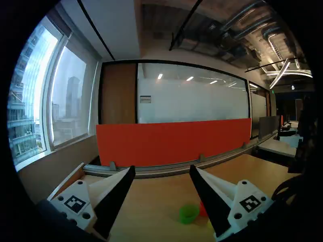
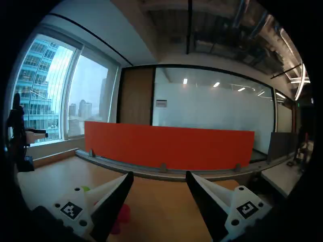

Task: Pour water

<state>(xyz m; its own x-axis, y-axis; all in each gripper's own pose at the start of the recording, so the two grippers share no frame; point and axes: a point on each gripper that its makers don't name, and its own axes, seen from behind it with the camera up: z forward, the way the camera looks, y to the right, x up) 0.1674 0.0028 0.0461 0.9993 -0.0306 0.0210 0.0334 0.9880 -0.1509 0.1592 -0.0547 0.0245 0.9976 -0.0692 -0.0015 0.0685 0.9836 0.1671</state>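
A small green cup stands on the wooden table, low between the fingers of my left gripper. That gripper is open and holds nothing. A red cup peeks out beside the green one, partly hidden by the right finger. My right gripper also hangs open and empty above the table. A pink-red cup sits low beside its left finger, and a bit of green shows over that finger. I cannot tell whether any cup holds water.
An orange divider panel runs along the table's far edge on a grey rail. Windows line the left wall. A dark device with a hand stands at the left edge. Other desks lie to the right.
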